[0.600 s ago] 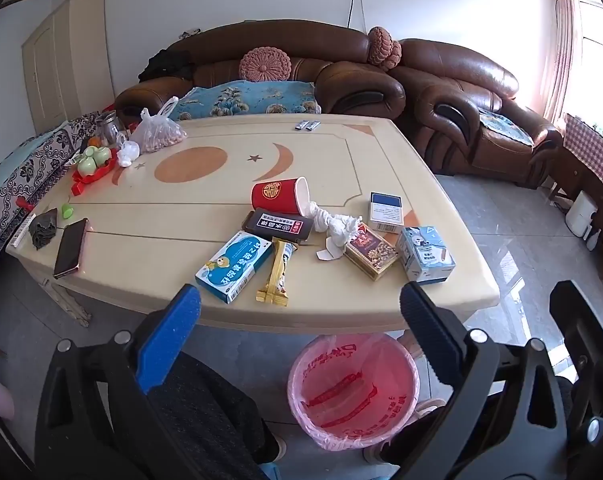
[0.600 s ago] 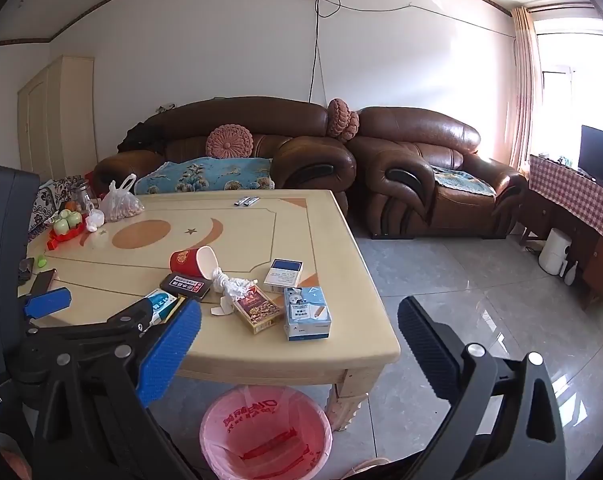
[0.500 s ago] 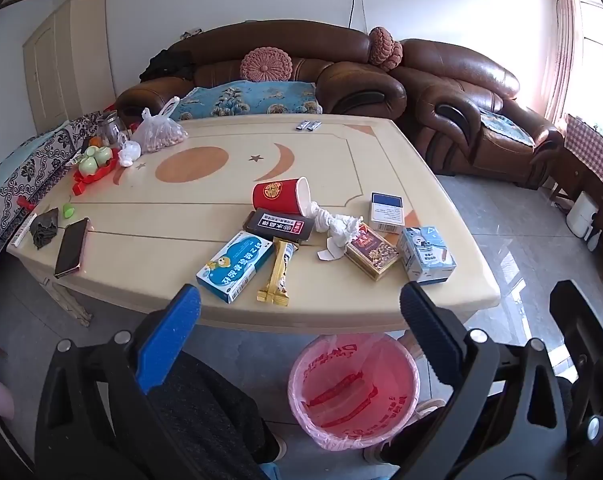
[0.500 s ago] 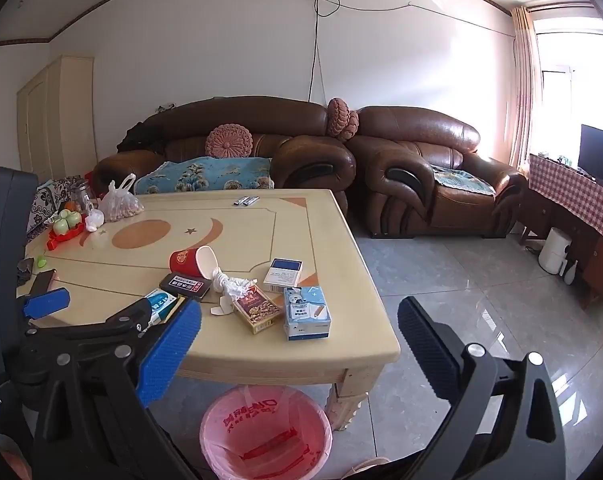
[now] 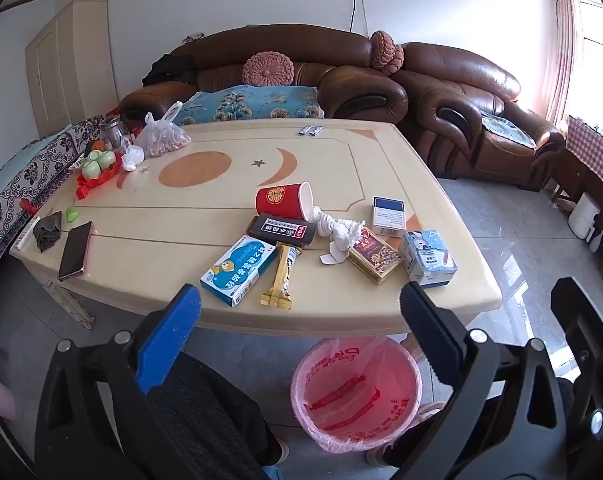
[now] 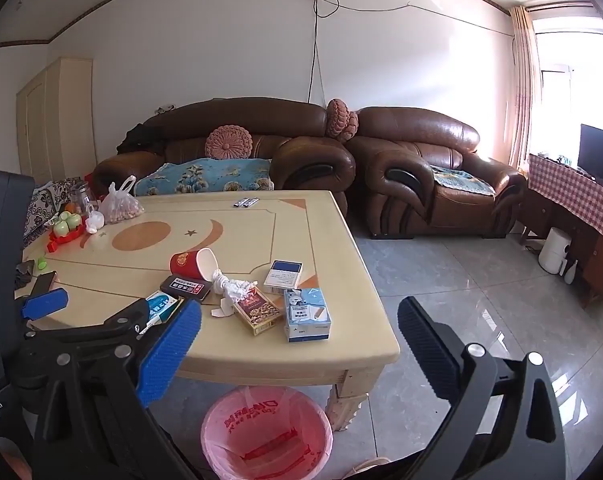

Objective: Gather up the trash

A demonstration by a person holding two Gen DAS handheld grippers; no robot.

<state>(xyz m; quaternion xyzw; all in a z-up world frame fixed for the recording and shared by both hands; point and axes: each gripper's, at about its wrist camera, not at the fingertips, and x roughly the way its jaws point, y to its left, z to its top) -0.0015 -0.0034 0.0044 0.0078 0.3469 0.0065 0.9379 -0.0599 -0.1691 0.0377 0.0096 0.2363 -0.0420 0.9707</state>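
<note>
Trash lies on the near part of a beige table [image 5: 229, 188]: a tipped red paper cup [image 5: 284, 200], a crumpled white tissue [image 5: 340, 230], a black box [image 5: 281, 231], a blue-white box [image 5: 239, 266], a gold snack wrapper [image 5: 280, 278], a brown box [image 5: 374, 255], a light blue carton [image 5: 427, 258] and a blue-white pack [image 5: 388, 216]. A bin with a pink bag [image 5: 355, 392] stands on the floor below the table's front edge. My left gripper [image 5: 299, 316] is open and empty, held before the table edge. My right gripper [image 6: 299, 340] is open and empty, to the right of the left one.
A phone [image 5: 75, 250], a red tray with green cups [image 5: 97, 168] and a bag of nuts [image 5: 163, 140] sit at the table's left and far side. Brown sofas [image 5: 381, 80] stand behind. Tiled floor [image 6: 461, 300] lies to the right, with a checked-cloth cabinet [image 6: 577, 200].
</note>
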